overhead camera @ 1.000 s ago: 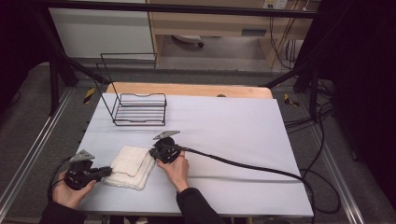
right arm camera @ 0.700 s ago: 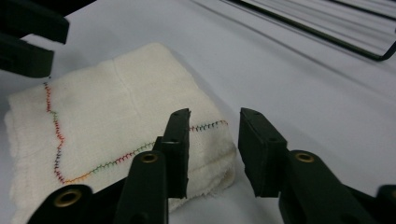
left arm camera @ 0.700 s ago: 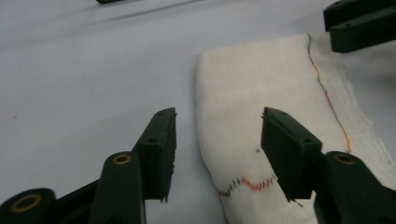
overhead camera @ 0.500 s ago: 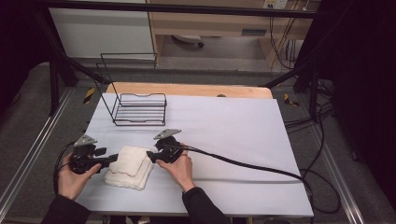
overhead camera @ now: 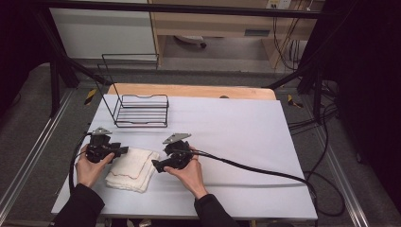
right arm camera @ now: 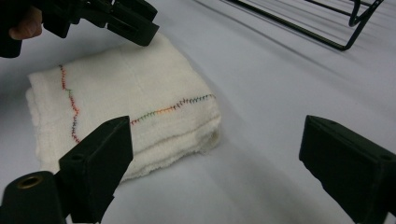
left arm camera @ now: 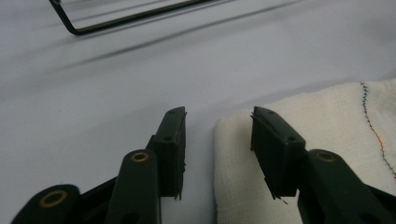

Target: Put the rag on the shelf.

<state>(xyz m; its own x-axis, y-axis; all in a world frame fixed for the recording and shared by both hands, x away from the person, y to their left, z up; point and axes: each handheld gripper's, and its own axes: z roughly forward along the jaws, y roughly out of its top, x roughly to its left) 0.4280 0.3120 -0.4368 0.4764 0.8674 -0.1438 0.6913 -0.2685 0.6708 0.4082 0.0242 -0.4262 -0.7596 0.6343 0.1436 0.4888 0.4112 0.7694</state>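
A folded white cloth (overhead camera: 132,169) with a coloured stitched line lies on the table near its front left. My left gripper (overhead camera: 124,151) is at the cloth's far left corner. In the left gripper view it (left arm camera: 217,126) is open, one jaw over the cloth (left arm camera: 336,121) and the other over bare table. My right gripper (overhead camera: 155,166) is at the cloth's right edge. Its jaws (right arm camera: 217,128) stand wide open, low over the table, just short of the cloth (right arm camera: 130,98). The left gripper (right arm camera: 126,21) shows at the cloth's far side.
A black wire basket (overhead camera: 142,111) stands behind the cloth, toward the back left of the white table (overhead camera: 236,127); its base wire (left arm camera: 116,18) and frame (right arm camera: 327,23) show in the gripper views. The right gripper's cable (overhead camera: 255,168) trails off to the right.
My left gripper has moved away from the person and to the right, from the table's front left up to the cloth's far corner. The right gripper has hardly shifted.
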